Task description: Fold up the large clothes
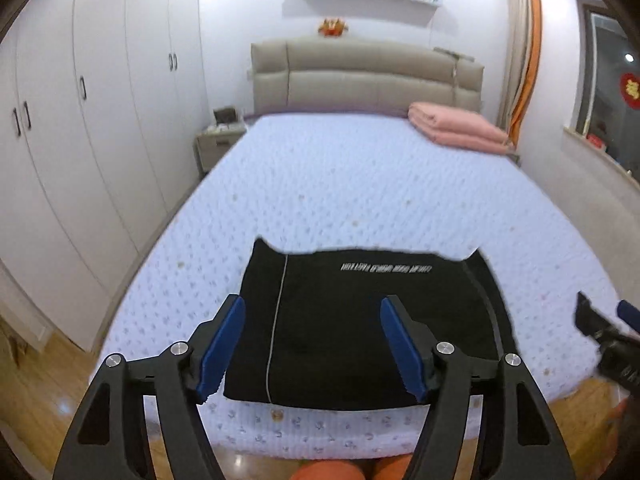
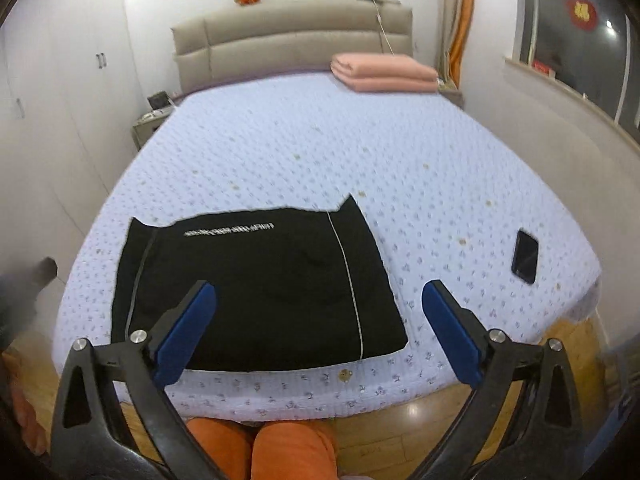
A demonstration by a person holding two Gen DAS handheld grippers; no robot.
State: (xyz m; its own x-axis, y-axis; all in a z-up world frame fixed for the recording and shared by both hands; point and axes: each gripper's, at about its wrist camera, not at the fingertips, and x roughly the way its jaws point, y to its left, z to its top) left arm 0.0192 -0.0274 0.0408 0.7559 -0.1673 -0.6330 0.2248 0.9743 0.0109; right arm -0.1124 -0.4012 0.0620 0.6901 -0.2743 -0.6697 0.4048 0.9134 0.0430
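Observation:
A black garment point(image 1: 360, 320) with a thin white stripe and a line of white lettering lies folded into a flat rectangle near the foot of the bed point(image 1: 360, 184); it also shows in the right wrist view point(image 2: 256, 288). My left gripper point(image 1: 312, 344) is open and empty, held above the garment's near part. My right gripper point(image 2: 320, 332) is open and empty, above the garment's near right corner. The right gripper also shows blurred at the right edge of the left wrist view point(image 1: 608, 336).
A folded pink blanket point(image 2: 384, 72) lies at the head of the bed by the beige headboard point(image 2: 292, 36). A black phone point(image 2: 525, 256) lies on the bed to the right. White wardrobes point(image 1: 80, 120) stand to the left. A nightstand point(image 1: 216, 140) stands beside the bed.

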